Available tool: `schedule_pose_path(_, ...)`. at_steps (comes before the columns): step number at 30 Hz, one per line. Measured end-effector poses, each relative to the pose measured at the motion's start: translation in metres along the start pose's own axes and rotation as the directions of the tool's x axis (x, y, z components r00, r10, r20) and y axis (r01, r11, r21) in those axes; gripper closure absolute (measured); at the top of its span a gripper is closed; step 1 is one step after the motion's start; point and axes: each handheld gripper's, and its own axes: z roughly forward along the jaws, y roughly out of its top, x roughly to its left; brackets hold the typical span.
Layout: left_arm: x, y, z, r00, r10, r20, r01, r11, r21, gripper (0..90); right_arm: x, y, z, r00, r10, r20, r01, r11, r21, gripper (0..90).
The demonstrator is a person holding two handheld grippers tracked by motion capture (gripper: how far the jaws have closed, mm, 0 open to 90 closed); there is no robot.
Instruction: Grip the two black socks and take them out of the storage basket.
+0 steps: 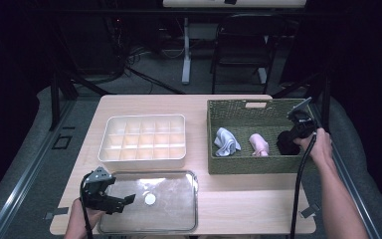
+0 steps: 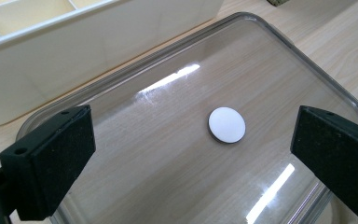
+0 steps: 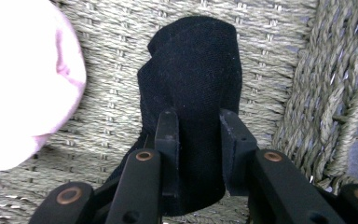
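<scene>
A black rolled cloth (image 3: 193, 84) lies in the right end of the woven basket (image 1: 238, 164), and my right gripper (image 3: 197, 154) is shut on it, its pads squeezing the fabric from both sides. In the high view the same black cloth (image 1: 284, 142) sits under that right gripper (image 1: 298, 130). A pink roll (image 1: 259, 144) and a pale blue cloth (image 1: 226, 141) lie further left in the basket. My left gripper (image 1: 122, 203) hovers open over the clear tray (image 1: 195, 179), with a white disc (image 2: 227, 124) between and beyond its pads.
A cream divided organiser box (image 1: 144, 142) stands left of the basket, just behind the tray. The basket's woven wall (image 3: 335, 79) rises close on the right of the black cloth. A chair and desk legs stand beyond the table.
</scene>
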Motion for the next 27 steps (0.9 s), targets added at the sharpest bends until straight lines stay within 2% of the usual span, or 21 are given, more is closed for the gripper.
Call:
schedule_pose_path(1,0.000,0.000,0.000,1.0000,-0.001,0.001,0.001,1.0000,0.000,0.0,0.000,0.000,-0.001,0.9999,0.004,-0.015,-0.004,1.000,-0.003,72.6)
schedule_pose_path(2,0.000,0.000,0.000,1.0000,-0.001,0.000,0.001,1.0000,0.000,0.0,0.002,-0.001,-0.001,0.9998,0.015,-0.014,-0.016,0.999,-0.035,72.8)
schedule_pose_path(5,0.000,0.000,0.000,1.0000,-0.001,0.001,0.001,1.0000,0.000,0.0,0.001,-0.001,-0.008,0.9999,0.001,-0.014,-0.001,0.999,-0.035,73.0)
schedule_pose_path(12,-0.001,0.000,0.001,1.0000,0.001,0.000,-0.001,1.0000,0.002,0.0,0.005,-0.001,-0.025,0.9998,-0.011,-0.019,0.009,0.995,-0.099,73.2)
schedule_pose_path(17,-0.001,0.000,0.001,1.0000,0.002,0.001,-0.002,1.0000,0.005,0.0,0.010,0.001,-0.037,0.9989,-0.040,-0.025,0.037,0.993,-0.109,73.2)
schedule_pose_path(27,-0.002,0.000,0.002,1.0000,0.002,0.002,-0.002,1.0000,0.009,0.0,0.016,0.002,-0.054,0.9981,-0.055,-0.028,0.050,0.987,-0.153,73.4)
